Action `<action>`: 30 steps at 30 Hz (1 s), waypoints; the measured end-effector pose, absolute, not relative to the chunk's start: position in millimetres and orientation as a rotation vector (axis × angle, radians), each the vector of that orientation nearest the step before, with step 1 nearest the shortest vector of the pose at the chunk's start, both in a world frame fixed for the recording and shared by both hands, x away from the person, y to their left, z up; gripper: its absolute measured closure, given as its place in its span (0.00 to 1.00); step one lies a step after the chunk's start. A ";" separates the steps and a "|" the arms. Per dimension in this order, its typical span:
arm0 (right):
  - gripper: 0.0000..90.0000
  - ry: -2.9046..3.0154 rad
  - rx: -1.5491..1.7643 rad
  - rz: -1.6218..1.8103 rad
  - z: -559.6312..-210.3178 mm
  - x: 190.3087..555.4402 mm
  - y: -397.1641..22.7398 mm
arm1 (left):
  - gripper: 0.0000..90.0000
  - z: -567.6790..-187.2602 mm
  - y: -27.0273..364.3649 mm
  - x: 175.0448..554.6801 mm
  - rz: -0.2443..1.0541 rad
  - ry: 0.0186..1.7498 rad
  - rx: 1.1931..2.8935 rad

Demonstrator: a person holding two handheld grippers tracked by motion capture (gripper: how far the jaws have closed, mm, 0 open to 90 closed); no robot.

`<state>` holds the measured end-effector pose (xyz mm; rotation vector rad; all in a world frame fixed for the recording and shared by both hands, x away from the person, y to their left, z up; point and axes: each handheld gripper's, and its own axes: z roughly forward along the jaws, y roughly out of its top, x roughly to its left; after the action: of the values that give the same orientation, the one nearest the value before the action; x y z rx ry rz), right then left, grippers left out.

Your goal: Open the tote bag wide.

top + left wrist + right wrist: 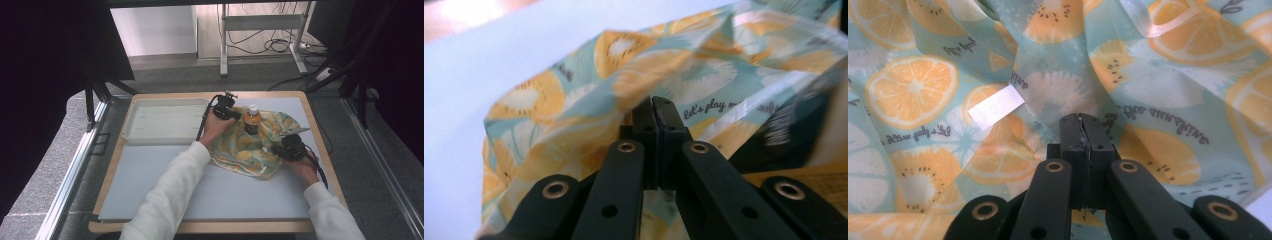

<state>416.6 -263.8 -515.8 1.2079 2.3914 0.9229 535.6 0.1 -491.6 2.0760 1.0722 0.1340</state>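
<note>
A person is pinching a citrus-print cloth [252, 147] with both grippers. The left gripper [229, 113] is clamping the cloth's edge just beside a bottle [252, 120] (which is standing on the cloth). The right gripper [281, 148] is clamping a fold of the cloth, with a white label [996, 107] lying just ahead of its tips.

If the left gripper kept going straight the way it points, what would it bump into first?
Most likely the fruit-print cloth: the left gripper is shut on its fold already. Behind the cloth stands the bottle, though how far is unclear.
</note>
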 end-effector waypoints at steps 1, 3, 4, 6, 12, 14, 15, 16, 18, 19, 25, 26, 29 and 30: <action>0.99 2.392 1.206 0.924 -515.8 416.6 -263.9 | 1.00 -494.1 0.4 535.9 0.133 1.076 2.077; 0.99 2.392 1.208 0.926 -515.9 416.5 -263.9 | 1.00 -499.5 1.8 536.6 0.122 1.088 2.082; 0.99 2.391 1.207 0.926 -515.9 416.5 -263.8 | 1.00 -502.1 2.6 536.8 0.117 1.094 2.087; 0.99 2.394 1.205 0.926 -515.8 416.6 -263.8 | 1.00 -505.9 2.8 537.1 0.109 1.102 2.092; 0.99 2.393 1.200 0.927 -515.9 416.4 -263.5 | 1.00 -514.8 2.0 538.3 0.095 1.117 2.115; 0.99 2.394 1.197 0.925 -515.9 416.5 -263.7 | 1.00 -516.6 2.0 538.8 0.092 1.122 2.122; 0.99 2.394 1.197 0.926 -515.9 416.6 -263.8 | 1.00 -517.5 1.9 538.9 0.090 1.122 2.120; 0.99 2.395 1.196 0.926 -515.9 416.6 -263.9 | 1.00 -517.8 1.9 539.0 0.088 1.123 2.122; 0.99 2.397 1.192 0.925 -515.8 416.5 -263.7 | 1.00 -518.4 1.8 538.9 0.084 1.123 2.124; 0.99 2.399 1.191 0.922 -515.5 416.4 -263.2 | 1.00 -518.6 1.7 538.9 0.083 1.123 2.125; 0.99 2.378 1.162 0.977 -504.2 416.1 -260.0 | 1.00 -522.2 2.0 538.7 0.071 1.128 2.135; 0.99 2.375 1.153 0.987 -500.7 415.4 -258.8 | 1.00 -522.4 2.1 538.7 0.070 1.128 2.134; 0.99 2.368 1.140 0.999 -496.5 413.8 -256.8 | 1.00 -522.1 2.1 538.5 0.070 1.129 2.137; 0.99 2.370 1.136 0.999 -496.1 413.7 -256.8 | 1.00 -521.8 2.0 538.2 0.071 1.128 2.138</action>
<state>413.7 -256.8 -496.1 1.1362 2.3699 0.9985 538.2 2.0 -521.8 2.1381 1.1282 0.0709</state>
